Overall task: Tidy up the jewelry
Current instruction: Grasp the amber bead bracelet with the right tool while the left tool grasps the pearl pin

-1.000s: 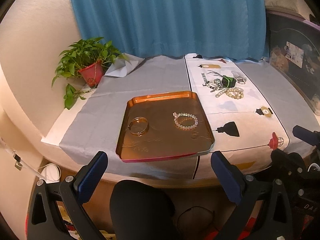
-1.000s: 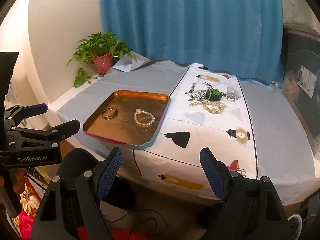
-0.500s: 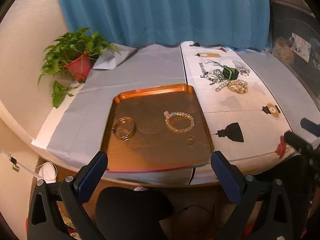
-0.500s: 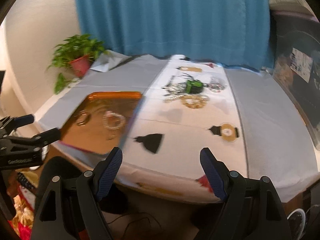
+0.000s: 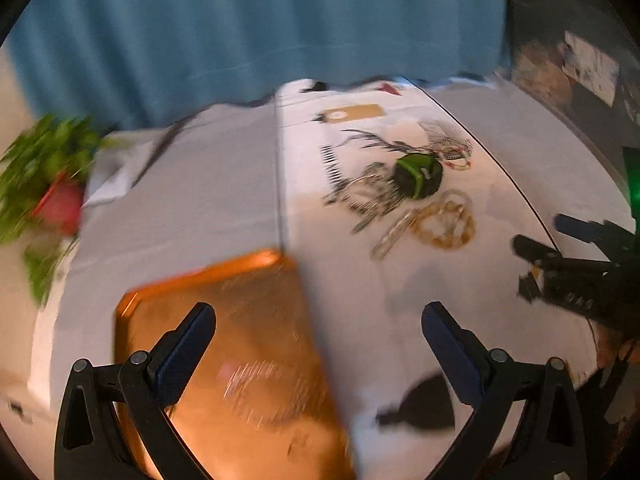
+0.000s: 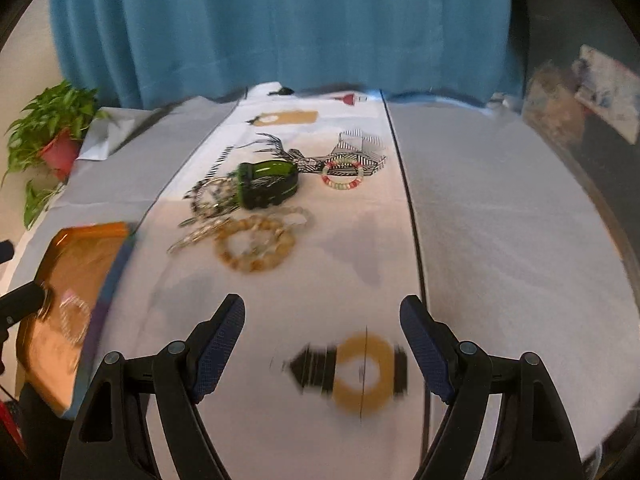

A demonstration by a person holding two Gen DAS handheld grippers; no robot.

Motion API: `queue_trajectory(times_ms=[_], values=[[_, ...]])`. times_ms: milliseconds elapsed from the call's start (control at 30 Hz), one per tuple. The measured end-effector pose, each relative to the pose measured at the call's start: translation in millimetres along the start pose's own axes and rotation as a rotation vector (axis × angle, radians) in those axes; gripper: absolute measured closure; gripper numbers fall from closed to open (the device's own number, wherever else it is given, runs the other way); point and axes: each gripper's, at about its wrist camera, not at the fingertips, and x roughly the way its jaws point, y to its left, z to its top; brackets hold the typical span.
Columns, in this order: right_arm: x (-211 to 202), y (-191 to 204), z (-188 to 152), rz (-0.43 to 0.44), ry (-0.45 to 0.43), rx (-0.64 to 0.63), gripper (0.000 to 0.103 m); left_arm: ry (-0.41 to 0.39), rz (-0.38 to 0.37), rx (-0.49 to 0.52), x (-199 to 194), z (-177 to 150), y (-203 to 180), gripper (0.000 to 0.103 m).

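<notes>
Facing the jewelry pile [image 6: 256, 204] dead ahead, right gripper [image 6: 322, 354] nearer than left gripper [image 5: 318, 354].

Orange tray [image 6: 76, 276] sits left of the pile, under the left gripper; both grippers gape wide, holding nothing. Tan bead bracelet [image 6: 254, 248] is the pile's nearest piece, lying flat, slightly left of the right gripper's line.

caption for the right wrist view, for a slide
Open right claw above the printed cloth, facing the beige bracelet and green-black cuff, orange tray at left.
</notes>
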Motion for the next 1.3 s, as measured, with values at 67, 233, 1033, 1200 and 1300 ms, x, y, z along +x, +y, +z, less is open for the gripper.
queue_trajectory(times_ms=[67, 233, 1033, 1200, 1300], values=[[20.7, -1.0, 10.2, 0.004, 0.020, -0.001, 0.023, 0.042, -0.021, 0.032, 28.4, 18.0, -9.1, 0.000], [59.0, 7.8, 26.8, 0.022, 0.041, -0.032, 0.023, 0.134, -0.064, 0.061, 80.2, 37.0, -23.6, 0.000], [28.2, -4.7, 21.3, 0.004, -0.008, -0.253, 0.090, 0.113, -0.296, 0.017, 67.4, 46.3, -30.8, 0.094], [-24.2, -1.1, 40.8, -0.009, -0.088, -0.285, 0.090, 0.052, -0.318, -0.002, 23.0, 39.5, -22.0, 0.094], [-62.4, 3.1, 50.0, 0.033, -0.143, -0.293, 0.090, 0.024, -0.316, -0.006, 0.0, 29.6, -17.3, 0.094]])
